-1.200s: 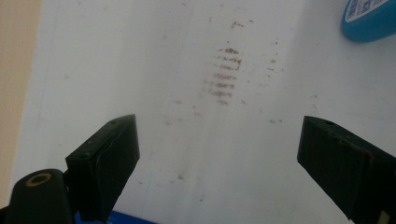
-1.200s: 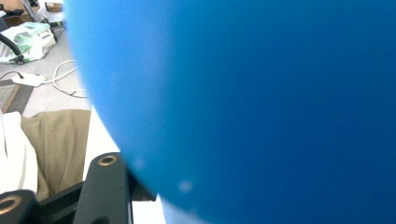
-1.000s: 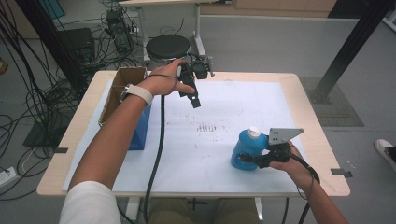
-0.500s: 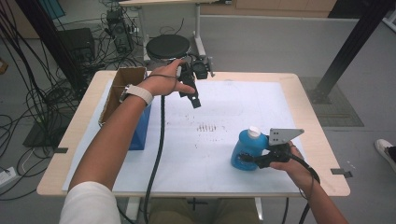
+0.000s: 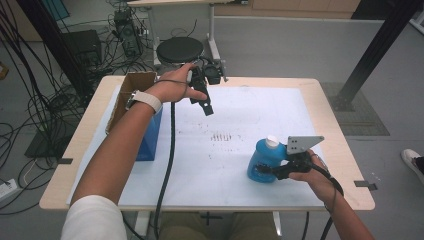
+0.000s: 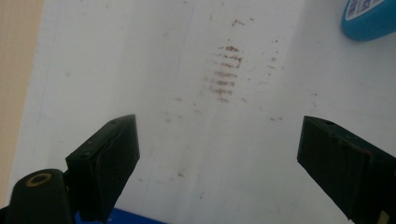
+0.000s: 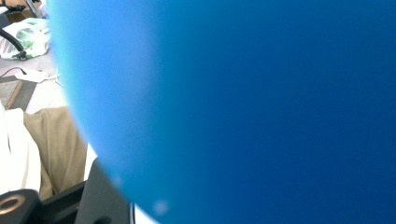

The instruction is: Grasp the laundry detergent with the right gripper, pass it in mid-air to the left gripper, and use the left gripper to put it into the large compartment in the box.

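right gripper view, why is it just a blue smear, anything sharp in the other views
In the right gripper view the blue bottle sits too close to the lens, so it blurs into soft colour. The left gripper view is sharper: brown smudges on the white sheet read clearly. The high view is evenly lit, slightly soft.

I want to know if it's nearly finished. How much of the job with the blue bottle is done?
Done so far: the right gripper is shut on the blue bottle, which stands upright on the white mat. In hand: just that grip, with the white cap on. The left gripper hangs open over the mat, above brown smudges. Left: lifting or using the bottle; nothing looks poured or sprayed.
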Demonstrator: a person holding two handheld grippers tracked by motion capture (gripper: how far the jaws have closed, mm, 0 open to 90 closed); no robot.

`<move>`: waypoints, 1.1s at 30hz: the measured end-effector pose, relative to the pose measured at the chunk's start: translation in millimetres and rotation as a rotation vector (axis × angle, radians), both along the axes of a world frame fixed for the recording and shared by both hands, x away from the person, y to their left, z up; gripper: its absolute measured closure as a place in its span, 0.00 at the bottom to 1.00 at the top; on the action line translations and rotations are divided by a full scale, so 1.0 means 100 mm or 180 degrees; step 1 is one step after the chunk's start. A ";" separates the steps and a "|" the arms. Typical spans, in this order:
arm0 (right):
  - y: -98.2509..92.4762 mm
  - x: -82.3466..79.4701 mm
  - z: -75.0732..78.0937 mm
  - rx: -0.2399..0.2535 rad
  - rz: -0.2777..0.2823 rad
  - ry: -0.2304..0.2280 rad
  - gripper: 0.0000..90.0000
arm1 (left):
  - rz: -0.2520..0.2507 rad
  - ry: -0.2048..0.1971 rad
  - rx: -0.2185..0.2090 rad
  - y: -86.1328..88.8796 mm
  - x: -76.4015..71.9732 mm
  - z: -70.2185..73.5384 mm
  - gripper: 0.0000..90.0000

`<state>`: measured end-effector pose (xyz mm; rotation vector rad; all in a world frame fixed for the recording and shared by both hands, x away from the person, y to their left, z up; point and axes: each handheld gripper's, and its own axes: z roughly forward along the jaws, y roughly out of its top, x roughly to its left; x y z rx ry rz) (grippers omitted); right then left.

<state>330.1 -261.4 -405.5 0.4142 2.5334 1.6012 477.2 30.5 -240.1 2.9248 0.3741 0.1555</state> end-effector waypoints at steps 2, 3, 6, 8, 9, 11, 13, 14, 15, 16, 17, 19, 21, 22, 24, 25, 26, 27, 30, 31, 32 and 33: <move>0.00 0.00 0.00 -0.0007 0.0005 -0.0004 0.47 | -0.0018 0.0002 0.0015 0.00 0.00 0.01 0.15; 0.00 0.00 0.00 -0.0001 0.0005 -0.0005 0.47 | -0.0010 0.0002 0.0002 0.00 0.00 0.00 0.15; 0.00 0.00 0.00 0.0008 0.0011 0.0006 0.47 | -0.0010 0.0002 0.0001 0.00 0.00 0.00 0.15; 0.00 0.01 0.00 -0.0001 0.0009 0.0010 0.47 | 0.0000 0.0001 0.0003 0.00 0.00 -0.01 0.15; 0.00 0.01 0.00 -0.0004 0.0011 0.0014 0.48 | -0.0003 0.0004 -0.0001 -0.01 0.00 -0.01 0.15; 0.00 0.01 0.00 -0.0002 0.0013 0.0023 0.48 | -0.0006 0.0009 -0.0004 -0.01 0.01 -0.01 0.15; 0.00 0.01 0.00 -0.0006 0.0018 0.0029 0.48 | -0.0007 0.0007 -0.0009 -0.01 0.01 -0.01 0.15; 0.00 0.01 0.00 -0.0005 0.0022 0.0026 0.48 | -0.0010 0.0007 -0.0006 -0.01 0.01 -0.01 0.15; 0.00 0.01 0.00 -0.0004 0.0018 0.0037 0.48 | -0.0021 0.0005 0.0007 -0.01 0.01 -0.01 0.15; 0.00 0.01 0.00 -0.0003 0.0020 0.0037 0.47 | -0.0008 0.0010 -0.0012 -0.01 0.01 -0.02 0.15; 0.00 0.02 0.00 -0.0006 0.0025 0.0037 0.47 | -0.0009 0.0009 -0.0002 -0.01 0.01 -0.01 0.15; 0.00 0.02 0.00 -0.0007 0.0024 0.0044 0.47 | -0.0010 0.0013 0.0005 -0.01 0.01 -0.01 0.15; 0.00 0.01 0.00 -0.0008 0.0025 0.0043 0.47 | -0.0015 0.0009 0.0012 -0.01 0.01 -0.01 0.15; 0.00 0.02 0.00 -0.0006 0.0024 0.0046 0.47 | -0.0013 0.0002 0.0003 0.00 0.01 -0.01 0.15; 0.00 0.02 0.00 -0.0004 0.0025 0.0048 0.47 | -0.0002 -0.0001 -0.0009 0.00 0.00 -0.01 0.15; 0.00 0.02 0.00 -0.0006 0.0025 0.0047 0.47 | 0.0005 -0.0004 -0.0017 0.00 0.00 -0.01 0.15; 0.00 0.02 0.00 -0.0006 0.0027 0.0048 0.47 | 0.0004 -0.0004 -0.0018 0.00 0.00 -0.01 0.15; 0.00 0.02 0.00 -0.0005 0.0026 0.0050 0.47 | 0.0003 -0.0002 -0.0017 0.01 0.00 -0.01 0.15; 0.00 0.02 0.00 -0.0003 0.0035 0.0056 0.47 | 0.0014 0.0006 -0.0018 0.01 0.00 -0.01 0.15; -0.01 0.03 0.00 0.0003 0.0037 0.0057 0.47 | 0.0017 0.0002 -0.0014 0.01 0.00 -0.01 0.15; -0.01 0.03 0.00 0.0008 0.0036 0.0062 0.47 | 0.0014 0.0007 0.0002 0.01 0.00 -0.01 0.15; -0.01 0.03 0.00 0.0007 0.0036 0.0061 0.47 | 0.0010 0.0003 -0.0011 0.01 0.00 -0.01 0.15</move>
